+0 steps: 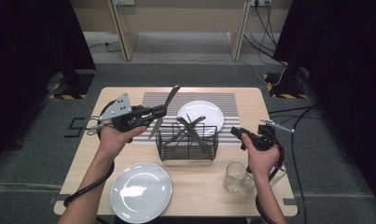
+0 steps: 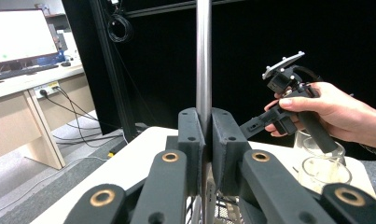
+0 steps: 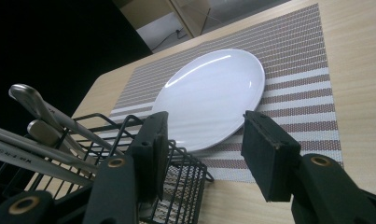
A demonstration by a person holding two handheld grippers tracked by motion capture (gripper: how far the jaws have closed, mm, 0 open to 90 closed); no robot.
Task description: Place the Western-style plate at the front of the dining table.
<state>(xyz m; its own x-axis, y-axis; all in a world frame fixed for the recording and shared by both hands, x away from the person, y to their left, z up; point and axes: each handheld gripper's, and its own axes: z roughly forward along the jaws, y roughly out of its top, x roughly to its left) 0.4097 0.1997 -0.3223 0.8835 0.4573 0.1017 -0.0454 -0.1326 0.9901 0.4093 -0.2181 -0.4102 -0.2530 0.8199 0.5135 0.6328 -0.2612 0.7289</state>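
My left gripper (image 1: 160, 112) is shut on a table knife (image 1: 170, 97), held above the table left of the black wire basket (image 1: 188, 145). In the left gripper view the knife (image 2: 203, 56) stands upright, pinched between the pads of that gripper (image 2: 204, 135). Several pieces of cutlery (image 1: 191, 128) lean in the basket. To the basket's right my right gripper (image 1: 238, 133) is open with nothing between its jaws. The right gripper view has this gripper (image 3: 206, 149) pointing over the basket's corner (image 3: 185, 172) toward a white plate (image 3: 213, 93).
The white plate (image 1: 202, 114) lies on a striped placemat (image 1: 148, 100) behind the basket. A second white plate (image 1: 141, 191) sits at the front edge. Two clear glasses (image 1: 234, 176) (image 1: 276, 175) stand at the front right, under the right hand.
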